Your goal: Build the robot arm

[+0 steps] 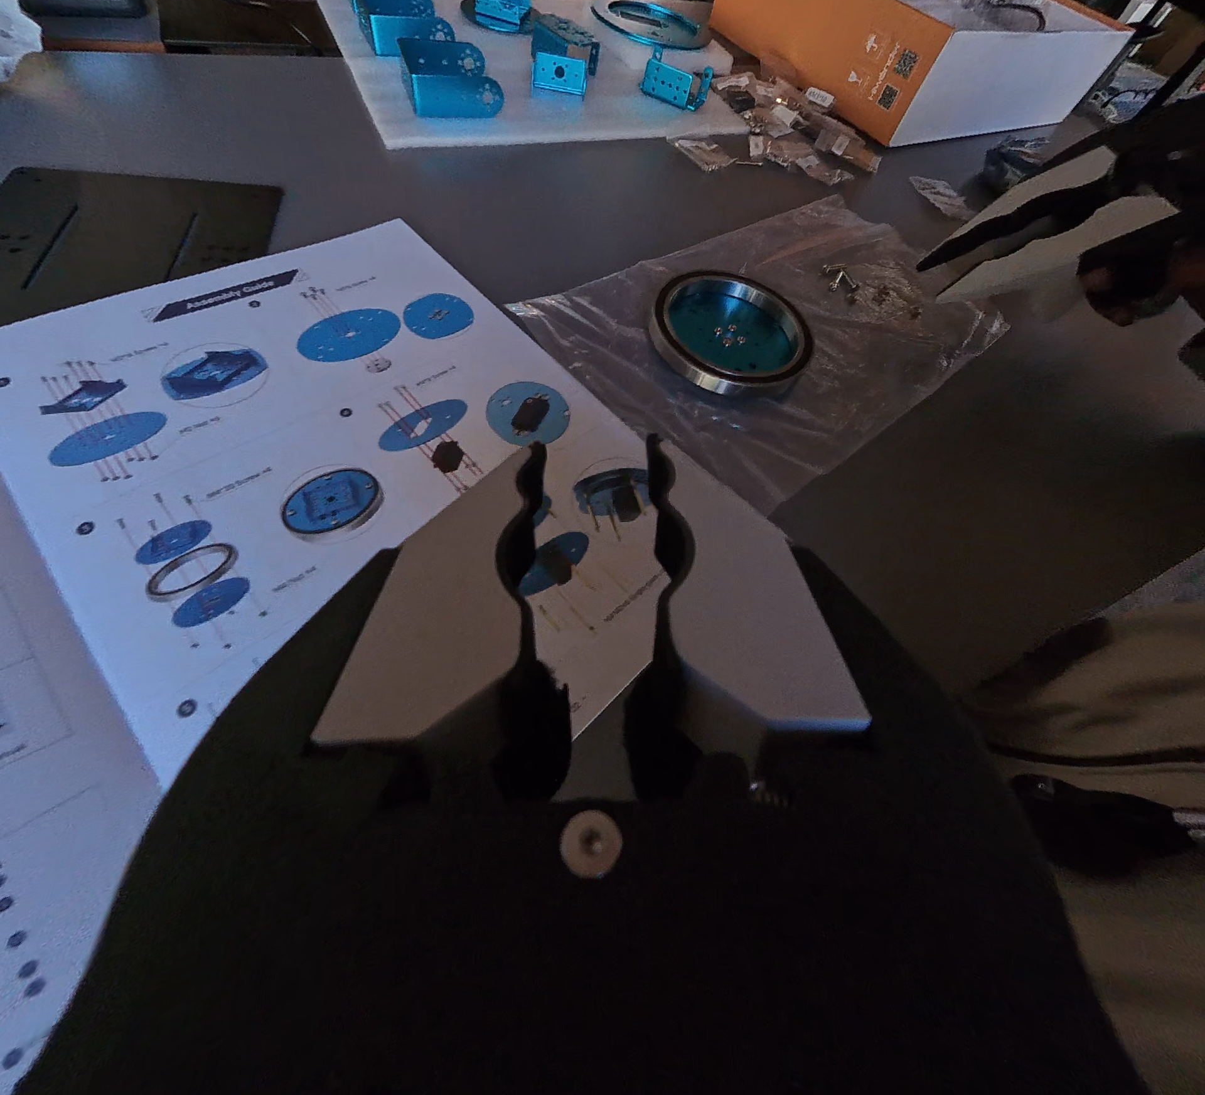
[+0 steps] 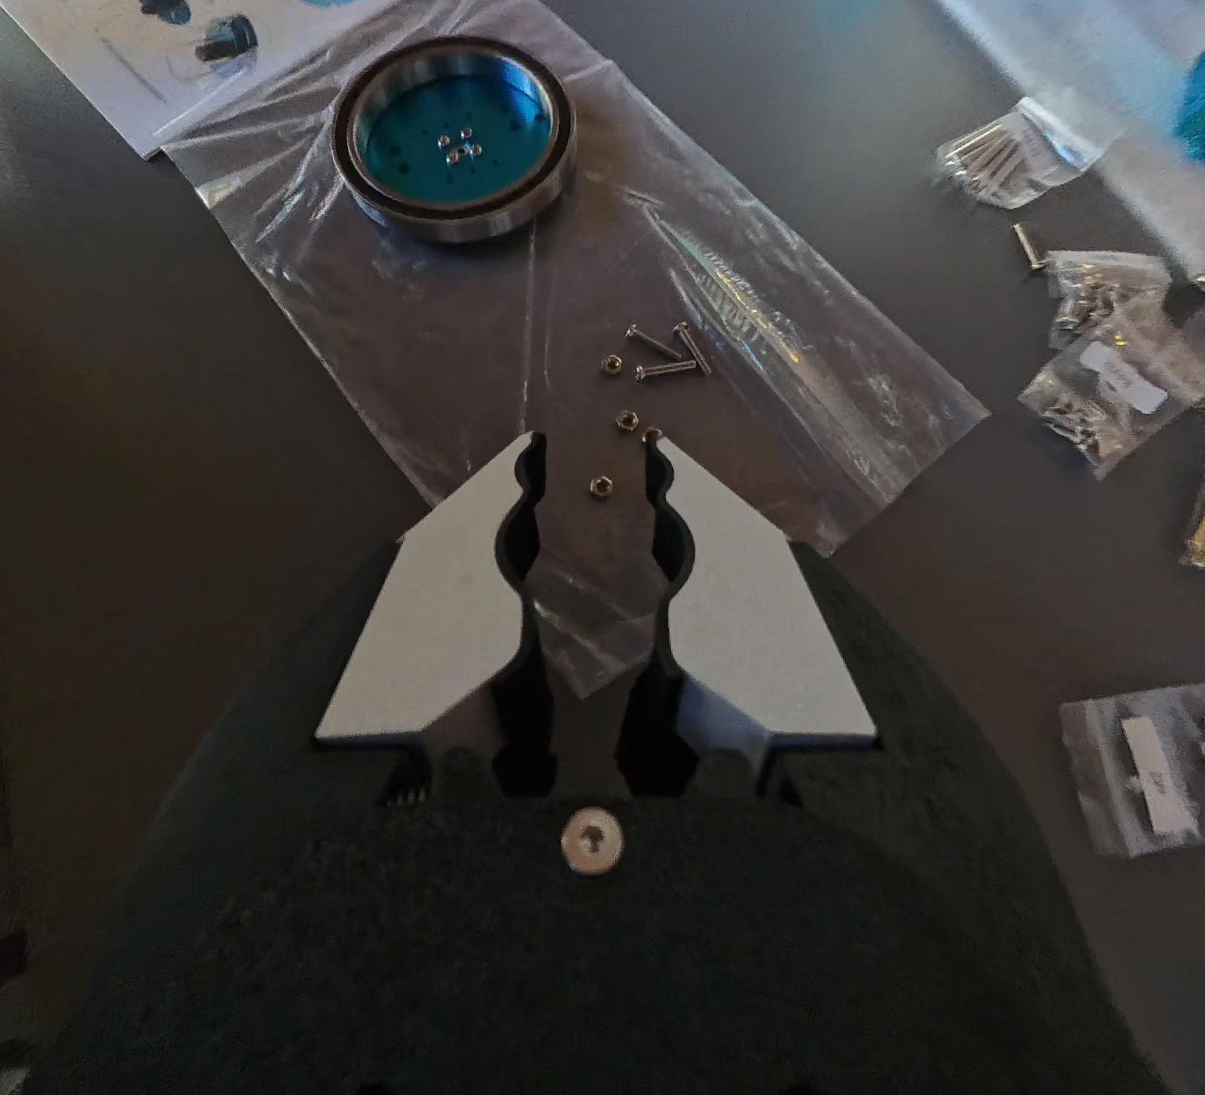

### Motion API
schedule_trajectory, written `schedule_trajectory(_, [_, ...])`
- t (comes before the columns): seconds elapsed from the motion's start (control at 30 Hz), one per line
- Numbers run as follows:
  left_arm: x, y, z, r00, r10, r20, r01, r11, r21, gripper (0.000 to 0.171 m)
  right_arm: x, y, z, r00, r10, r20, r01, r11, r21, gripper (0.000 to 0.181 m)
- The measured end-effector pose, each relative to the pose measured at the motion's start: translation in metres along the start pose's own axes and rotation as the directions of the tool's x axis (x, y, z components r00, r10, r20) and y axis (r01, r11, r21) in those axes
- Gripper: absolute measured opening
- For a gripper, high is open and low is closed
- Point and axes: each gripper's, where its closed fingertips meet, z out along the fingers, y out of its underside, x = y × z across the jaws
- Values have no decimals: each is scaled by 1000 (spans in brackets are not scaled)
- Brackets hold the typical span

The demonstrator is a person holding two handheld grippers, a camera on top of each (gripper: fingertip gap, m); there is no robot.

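1. The left gripper [image 1: 593, 451] hangs over the printed sheet [image 1: 261, 412], jaws apart, nothing between them.
2. Ahead of it and to its right lies a clear bag [image 1: 815, 385], flat on the dark table [image 1: 456, 203], one edge overlapping the sheet.
3. On the bag sits a steel ring [image 1: 730, 333] with a blue disc [image 1: 730, 324] inside it; small nuts sit around the disc's middle.
4. Far ahead of the left gripper, blue brackets [image 1: 450, 79] stand on a white foam pad [image 1: 521, 125], with an orange and white box [image 1: 913, 40] to their right.
5. Left of the left gripper, farther off, lies a black plate [image 1: 130, 229].
6. The right gripper [image 2: 593, 441] is low over the bag [image 2: 750, 294], jaws apart, gripping nothing.
7. One nut [image 2: 598, 485] lies between its fingers; a second nut [image 2: 626, 419] is just past the tips.
8. A small bit of hardware [image 2: 652, 432] sits at its right fingertip, perhaps touching; the view is too coarse to tell.
9. Just ahead lie three screws [image 2: 671, 354] and another nut [image 2: 611, 363].
10. Farther ahead and slightly left is the ring [image 2: 456, 141].
11. Small bags [image 2: 1108, 399] of hardware lie to its right.
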Motion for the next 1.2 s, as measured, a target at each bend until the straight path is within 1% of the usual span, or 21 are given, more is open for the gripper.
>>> schedule_trajectory(0.07, [8,-2,8,1000,-5,-10,5,1000,-5,32,-2,0,4,999,-38,10,38,999,-25,28])
schedule_trajectory(0.13, [14,-4,14,1000,-8,-15,8,1000,-8,32,4,-2,8,995,-88,-37,87,996,-25,25])
schedule_trajectory(0.2, [17,-6,21,1000,-7,-15,7,1000,-12,32,8,-7,12,993,-108,-48,108,994,-11,24])
schedule_trajectory(0.33, [18,-9,30,1000,0,-18,0,1000,-22,32,16,-15,19,994,-110,0,110,993,-37,24])
schedule_trajectory(0.4, [16,-13,31,1000,14,-21,-15,1000,-21,32,20,-26,19,993,-118,23,119,993,-23,25])
schedule_trajectory(0.47, [17,-22,29,997,25,-67,-27,999,-29,32,25,-41,17,991,-127,39,127,992,4,25])
schedule_trajectory(0.57, [15,-48,20,987,86,-138,-93,995,-45,32,33,-58,16,991,-120,52,116,991,74,26])
schedule_trajectory(0.67, [12,-85,8,956,214,-199,-233,969,-81,32,38,-63,14,995,-56,80,43,988,148,26])
schedule_trajectory(0.77, [12,-130,5,900,358,-250,-394,912,-110,32,36,-68,7,992,27,127,-58,965,256,25])
schedule_trajectory(0.83, [10,-166,18,840,479,-255,-518,848,-114,32,37,-71,1,987,68,147,-111,945,307,25])
schedule_trajectory(0.9, [7,-201,47,772,588,-244,-626,770,-125,32,40,-75,-5,987,79,139,-121,934,335,26])
schedule_trajectory(0.93, [7,-216,66,749,620,-235,-657,742,-136,32,42,-77,-7,989,79,125,-119,930,348,24])
schedule_trajectory(1.0, [1,-245,116,698,686,-207,-716,674,-181,32,46,-75,-6,989,86,118,-122,931,343,24])
schedule_trajectory(1.03, [-4,-252,145,677,703,-215,-735,638,-230,35,46,-74,-5,989,89,118,-124,932,340,24])
schedule_trajectory(1.07, [-7,-256,176,671,702,-239,-740,613,-277,40,45,-73,-4,989,88,120,-124,935,333,25])
schedule_trajectory(1.1, [-9,-260,209,681,685,-260,-731,608,-310,42,43,-72,-3,989,84,122,-120,937,328,25])
schedule_trajectory(1.13, [-10,-264,244,705,652,-279,-708,623,-332,43,42,-72,-2,990,77,116,-112,939,325,25])
schedule_trajectory(1.2, [-16,-269,317,774,559,-297,-633,673,-382,47,40,-71,-1,992,63,111,-95,943,320,24])
